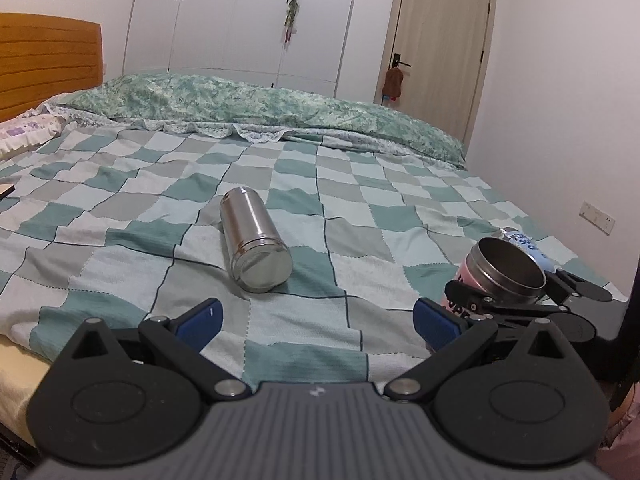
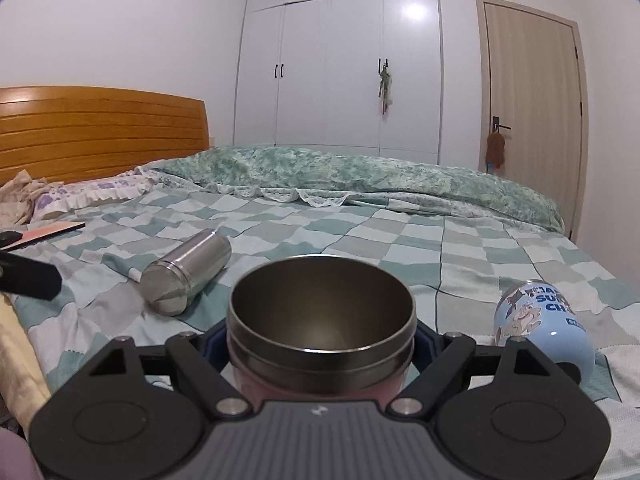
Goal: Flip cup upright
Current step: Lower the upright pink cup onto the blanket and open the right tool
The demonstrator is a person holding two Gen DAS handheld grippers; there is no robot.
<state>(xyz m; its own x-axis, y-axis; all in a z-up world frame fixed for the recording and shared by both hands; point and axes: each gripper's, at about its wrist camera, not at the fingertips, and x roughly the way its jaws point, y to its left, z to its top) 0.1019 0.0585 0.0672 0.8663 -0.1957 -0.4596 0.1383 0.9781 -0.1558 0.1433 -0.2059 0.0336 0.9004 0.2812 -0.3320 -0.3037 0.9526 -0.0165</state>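
Observation:
My right gripper (image 2: 320, 344) is shut on a pink cup (image 2: 320, 320) with a steel rim, held upright with its open mouth up, just above the bed. The same pink cup (image 1: 500, 276) and the right gripper (image 1: 508, 300) show at the right of the left wrist view. My left gripper (image 1: 316, 320) is open and empty, low over the checked blanket (image 1: 360, 208). A steel cup (image 1: 254, 240) lies on its side ahead of it, also in the right wrist view (image 2: 186, 276). A light blue cartoon cup (image 2: 540, 320) lies on its side to the right, partly hidden behind the pink cup in the left wrist view (image 1: 524, 242).
A rolled green quilt (image 1: 260, 104) lies along the far side of the bed. The wooden headboard (image 2: 100, 132) and pillows (image 2: 88, 196) are at the left. A flat pink and black object (image 2: 44, 232) lies near the pillows. A wardrobe (image 2: 340, 60) and door (image 2: 532, 112) stand behind.

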